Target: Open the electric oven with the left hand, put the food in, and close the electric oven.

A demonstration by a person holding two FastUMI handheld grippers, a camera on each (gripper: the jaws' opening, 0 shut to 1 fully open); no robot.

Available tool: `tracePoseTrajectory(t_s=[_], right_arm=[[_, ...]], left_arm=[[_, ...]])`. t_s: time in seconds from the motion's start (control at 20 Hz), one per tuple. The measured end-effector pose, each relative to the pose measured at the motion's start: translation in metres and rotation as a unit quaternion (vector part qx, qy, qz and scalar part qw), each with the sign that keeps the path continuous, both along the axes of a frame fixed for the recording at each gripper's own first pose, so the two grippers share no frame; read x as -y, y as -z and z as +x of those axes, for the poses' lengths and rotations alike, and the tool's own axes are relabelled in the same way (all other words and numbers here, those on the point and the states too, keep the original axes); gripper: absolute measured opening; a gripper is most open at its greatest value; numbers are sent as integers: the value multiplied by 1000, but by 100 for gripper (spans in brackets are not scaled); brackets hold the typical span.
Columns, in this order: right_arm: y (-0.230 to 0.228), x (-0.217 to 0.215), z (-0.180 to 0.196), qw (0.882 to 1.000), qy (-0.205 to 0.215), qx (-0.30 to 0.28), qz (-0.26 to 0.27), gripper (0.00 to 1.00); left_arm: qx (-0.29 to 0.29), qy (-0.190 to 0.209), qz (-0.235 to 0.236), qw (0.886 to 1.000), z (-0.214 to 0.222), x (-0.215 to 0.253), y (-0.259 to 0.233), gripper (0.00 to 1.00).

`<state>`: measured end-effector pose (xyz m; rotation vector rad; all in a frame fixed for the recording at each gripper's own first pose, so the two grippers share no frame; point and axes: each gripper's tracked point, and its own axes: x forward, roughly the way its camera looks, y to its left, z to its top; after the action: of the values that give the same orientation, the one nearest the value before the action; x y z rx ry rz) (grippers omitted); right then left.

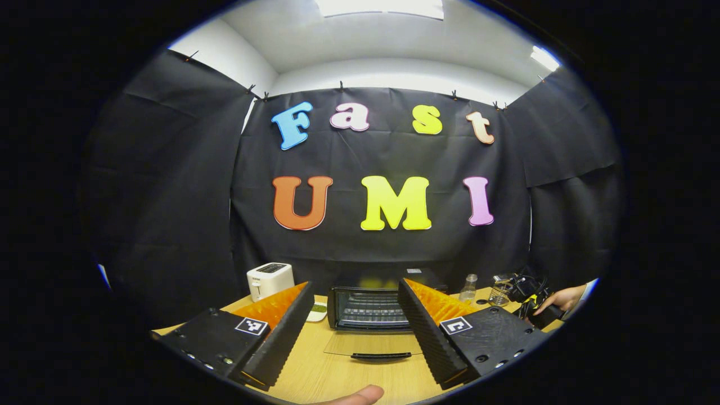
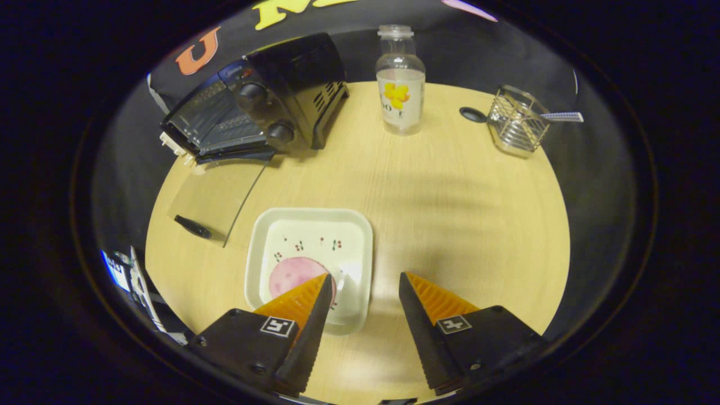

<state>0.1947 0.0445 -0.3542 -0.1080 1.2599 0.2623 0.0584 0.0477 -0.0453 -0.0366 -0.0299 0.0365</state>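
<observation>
The black electric oven (image 1: 368, 306) stands at the back of the wooden table, its glass door (image 1: 374, 344) folded flat down toward me. My left gripper (image 1: 355, 289) hovers in front of it, open and empty. In the right gripper view the oven (image 2: 253, 98) sits at the upper left with its door (image 2: 216, 194) lying open on the table. A white square dish (image 2: 349, 236) holds a round pink slice of food (image 2: 292, 275). My right gripper (image 2: 365, 278) is open just above the dish's near right edge, its left finger over the food.
A white toaster (image 1: 270, 279) stands left of the oven. A clear bottle (image 2: 400, 84), a wire basket (image 2: 514, 121) and a dark spoon (image 2: 472, 115) sit along the table's far side. A person's hand (image 1: 562, 298) holds the other gripper at right.
</observation>
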Motion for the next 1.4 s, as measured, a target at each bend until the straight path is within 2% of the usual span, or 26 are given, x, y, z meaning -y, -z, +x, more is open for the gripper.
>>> tracePoseTrajectory(t_s=[0.05,0.15,0.2,0.25,0.3,0.35,0.45,0.5,0.6,0.65,0.7,0.8,0.85,1.1,1.4], right_arm=[[5,-2,0,1000,-1,-11,4,69],[15,-8,-2,999,-7,-40,17,58],[14,-3,-3,998,-7,-58,14,41],[23,-1,7,998,-3,-57,26,31],[17,-1,8,996,13,-68,51,5],[16,-5,5,994,3,-86,65,2],[18,-6,6,989,8,-103,106,1],[17,-7,7,986,17,-107,128,4],[17,-7,5,978,38,-117,168,2],[16,-7,4,975,45,-119,184,4],[15,-7,2,972,54,-122,194,1],[15,-3,-3,970,65,-124,201,4],[14,0,-5,969,69,-123,204,1],[-1,17,-13,970,81,-102,205,0],[-40,25,-21,973,83,-67,202,1]], left_arm=[[-1,-5,10,1000,-2,-1,1,95],[2,-3,22,1000,-5,2,-1,95],[7,-2,26,1000,-5,5,-5,95],[10,-2,30,1000,-7,5,-8,95],[12,-1,35,999,-7,6,-9,95],[14,1,41,999,-7,9,-10,95],[19,10,50,999,-10,16,-14,95],[16,15,53,998,-11,20,-14,95],[10,19,48,999,-12,22,-13,96],[7,19,44,999,-12,22,-13,96],[3,18,39,999,-13,21,-13,96],[0,16,35,999,-14,19,-11,96],[-3,14,35,999,-14,17,-10,96],[-18,12,32,999,-10,12,2,96],[-17,11,18,1000,-8,-3,8,96]])
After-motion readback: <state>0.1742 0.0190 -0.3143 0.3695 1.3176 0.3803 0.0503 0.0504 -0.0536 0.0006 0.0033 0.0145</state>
